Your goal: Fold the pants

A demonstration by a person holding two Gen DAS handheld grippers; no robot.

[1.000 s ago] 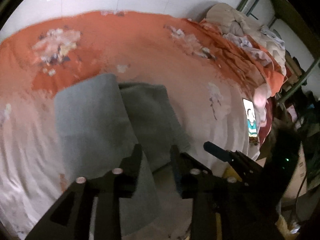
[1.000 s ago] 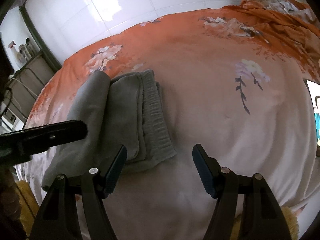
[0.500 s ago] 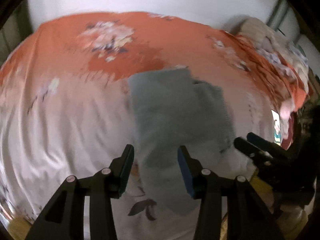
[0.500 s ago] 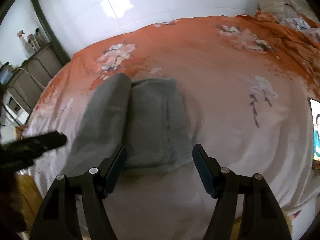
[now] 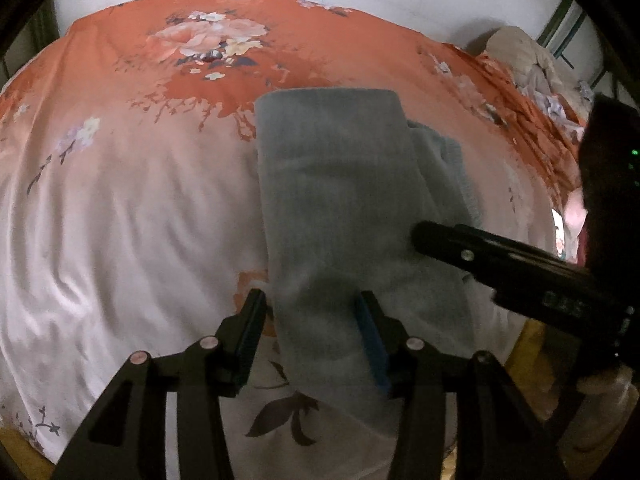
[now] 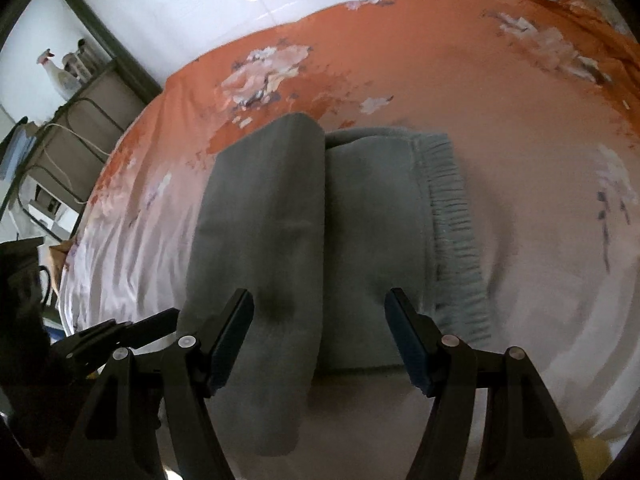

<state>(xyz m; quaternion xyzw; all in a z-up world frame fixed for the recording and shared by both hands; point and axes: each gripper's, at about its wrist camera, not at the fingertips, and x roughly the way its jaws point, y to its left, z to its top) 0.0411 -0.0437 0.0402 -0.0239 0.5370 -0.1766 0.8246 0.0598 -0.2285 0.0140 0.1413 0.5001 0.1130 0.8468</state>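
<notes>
Left wrist view: the left tongs stand wide apart and hold nothing, their blue-padded fingers straddling the near end of the pants. The grey cloth passes between the two fingers and runs straight ahead of them as a long folded strip, its far end a rounded fold. Whether the fingers touch the cloth cannot be told. To the right of these tongs the other tool's dark finger reaches in over the right edge of the pants.

Right wrist view: the right tongs are also spread wide and empty, poised over the pants. Just ahead of the left finger lies the folded leg part, a thick grey strip stacked on the rest. Ahead of the right finger sits the ribbed waistband, running away from the tongs along the right edge of the pants. The left tongs show low at the left, beside the near left edge of the cloth.

Under everything lies the bed, covered by a sheet that is pale pink near the tongs and orange with flower prints farther off. Beyond the bed rises a white tiled wall. Far left of the right tongs stands a metal shelf. Far right of the left tongs, crumpled bedding is heaped on the bed.
</notes>
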